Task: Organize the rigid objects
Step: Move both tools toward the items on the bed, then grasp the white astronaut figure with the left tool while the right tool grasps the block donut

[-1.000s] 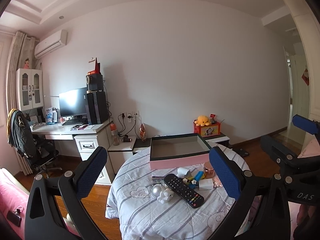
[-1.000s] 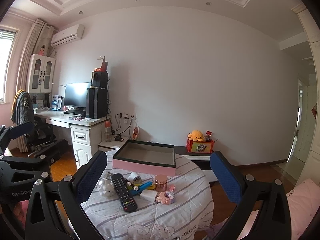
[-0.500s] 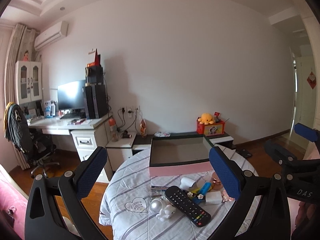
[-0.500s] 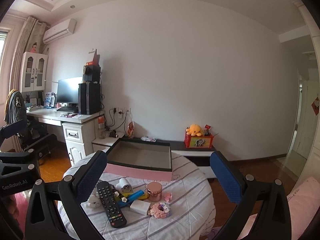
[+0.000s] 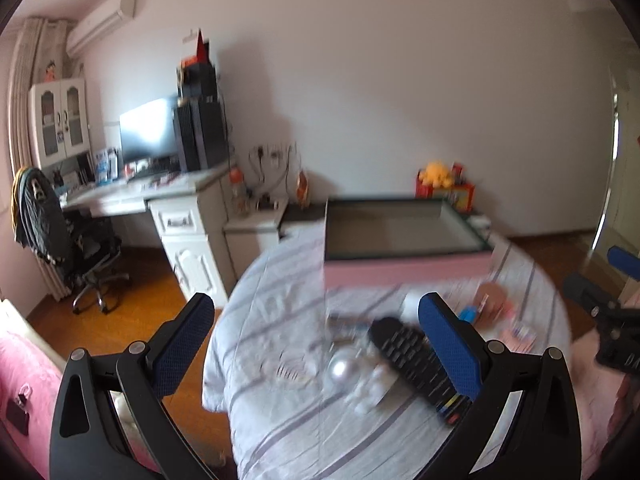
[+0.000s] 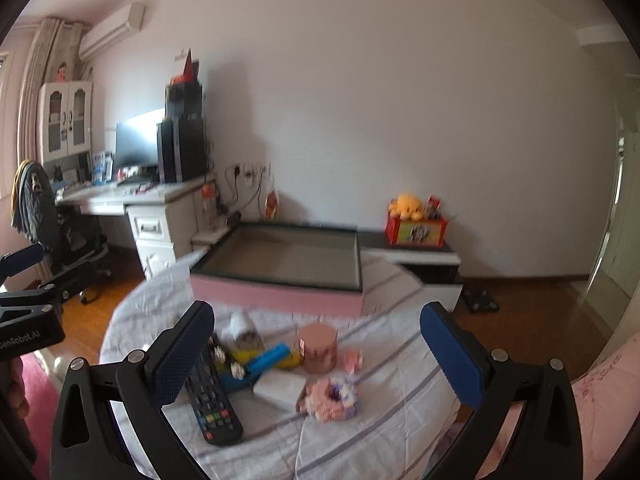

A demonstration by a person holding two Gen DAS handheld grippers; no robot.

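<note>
The black remote control (image 6: 210,400) lies in the lower left of the right wrist view, long and flat, with coloured buttons at its near end (the picture is blurred). It rests on the striped bench (image 6: 400,392), beside a blue stick (image 6: 260,362) and a pink cup (image 6: 318,348). Behind them stands an empty pink box (image 6: 276,296). Left gripper (image 5: 316,344) and right gripper (image 6: 316,344) both have their fingers spread, grasping nothing.
</note>
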